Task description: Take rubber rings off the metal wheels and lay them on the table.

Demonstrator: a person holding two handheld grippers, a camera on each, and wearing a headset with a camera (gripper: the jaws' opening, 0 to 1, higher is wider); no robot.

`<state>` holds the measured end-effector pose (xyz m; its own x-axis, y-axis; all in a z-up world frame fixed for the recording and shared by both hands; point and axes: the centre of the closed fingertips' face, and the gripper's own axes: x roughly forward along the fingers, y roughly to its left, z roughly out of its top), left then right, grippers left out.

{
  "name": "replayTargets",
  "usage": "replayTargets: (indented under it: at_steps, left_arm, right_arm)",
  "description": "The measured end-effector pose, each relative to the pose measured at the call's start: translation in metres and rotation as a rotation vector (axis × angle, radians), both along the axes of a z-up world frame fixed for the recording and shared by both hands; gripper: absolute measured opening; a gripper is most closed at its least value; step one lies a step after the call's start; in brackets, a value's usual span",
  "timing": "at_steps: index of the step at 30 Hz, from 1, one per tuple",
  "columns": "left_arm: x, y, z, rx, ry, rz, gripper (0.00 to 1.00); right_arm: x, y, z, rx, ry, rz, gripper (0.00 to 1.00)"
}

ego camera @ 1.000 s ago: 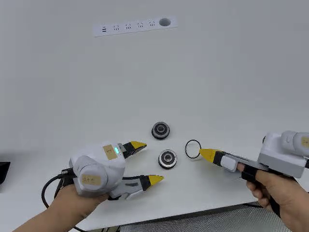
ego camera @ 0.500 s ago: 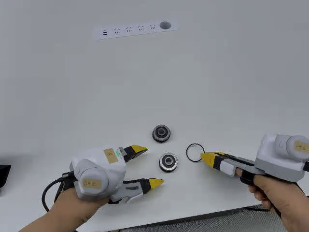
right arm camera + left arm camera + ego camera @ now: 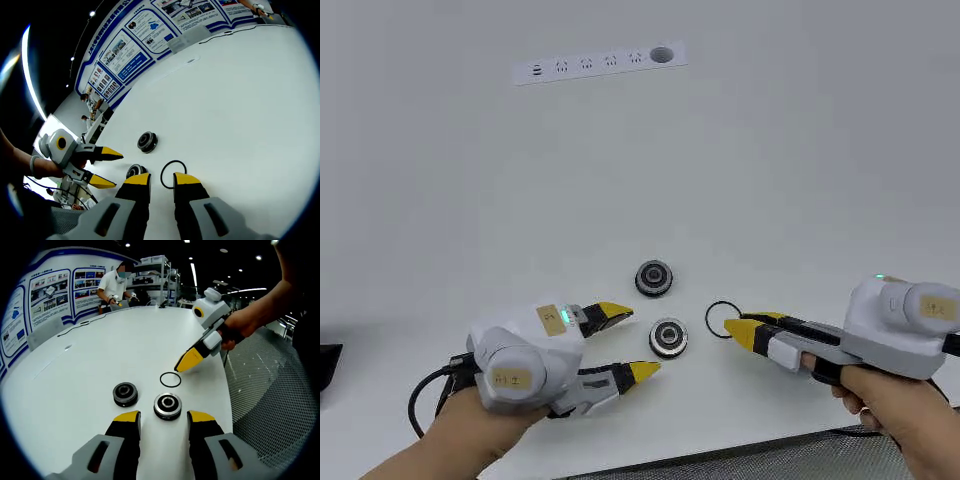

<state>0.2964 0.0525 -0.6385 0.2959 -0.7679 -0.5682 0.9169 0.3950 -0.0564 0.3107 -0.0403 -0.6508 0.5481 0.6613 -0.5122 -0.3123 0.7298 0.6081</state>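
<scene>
Left gripper [image 3: 626, 342] sits low over the white table [image 3: 800, 200], fingers spread wide and empty, with the near wheel [image 3: 668, 337] just ahead of the tips. Right gripper [image 3: 748, 327] points in from the other side, fingers parted only a little and gripping nothing. Its tips are just beside the loose rubber ring [image 3: 722, 318], which lies flat on the table next to that wheel.

The near wheel's rim shows bright metal, so I'd say it's already stripped. The far wheel [image 3: 654, 278] looks dark round its edge and likely has its ring on.

The ring should be thin, light and floppy, stretchy but grabby: pinch one spot of the band and peel it over the lip. The wheel looks stiff, weighty and smooth, and apt to skid or roll. Best to clamp it across its width with the wide fingers first.
</scene>
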Motion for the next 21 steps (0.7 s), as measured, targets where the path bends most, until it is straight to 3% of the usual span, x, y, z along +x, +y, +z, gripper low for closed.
replayTargets:
  at_steps: [12,21]
  left_arm:
    - [0.001,-0.015,0.002,-0.002,-0.009,-0.038,0.24]
    - [0.001,-0.026,-0.002,0.017,-0.006,-0.073,0.2]
  right_arm:
    - [-0.006,0.019,0.0,0.051,0.025,0.038,0.19]
    - [-0.008,0.027,-0.002,0.066,0.037,0.053,0.19]
